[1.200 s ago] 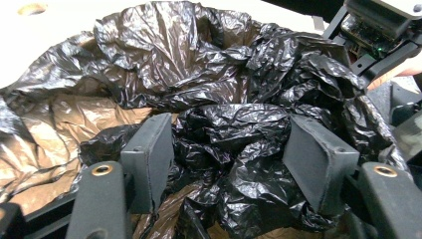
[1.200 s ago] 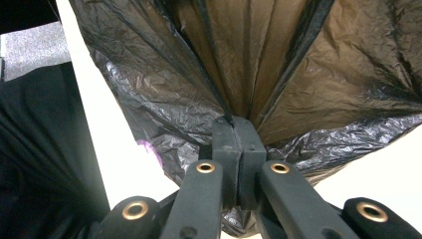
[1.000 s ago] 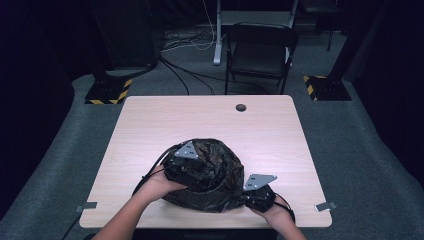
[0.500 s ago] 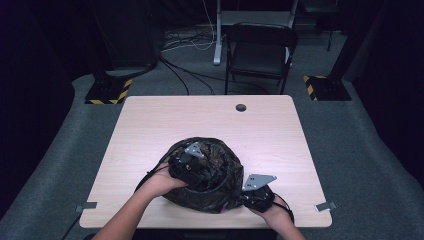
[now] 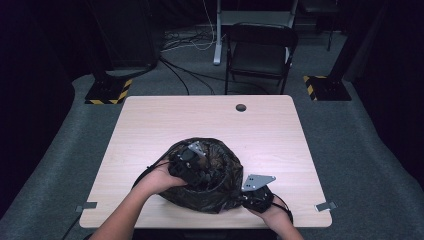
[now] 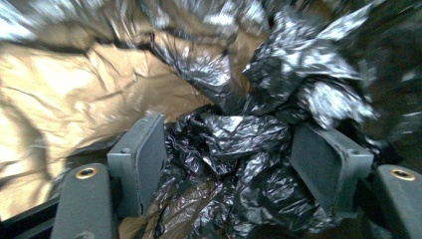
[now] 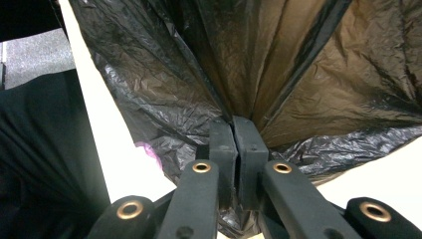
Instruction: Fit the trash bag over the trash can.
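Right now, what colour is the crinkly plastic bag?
The crinkly plastic bag is black, clearest in the right gripper view.

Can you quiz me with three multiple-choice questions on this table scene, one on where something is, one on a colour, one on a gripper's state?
1. Where on the table does the plastic bag sit?
A. near edge, by the person
B. far edge, by the chair
C. on the floor

2. What colour is the bag?
A. white
B. black
C. red

3. How do the right gripper's jaws stand?
A. wide open
B. shut on the bag
C. shut on nothing

Answers:
1. A: in the high view the bag lies at the near edge, between both hands.
2. B: the crinkled film is black, brownish where light shines through.
3. B: in the right gripper view the jaws pinch a gathered fold of film.
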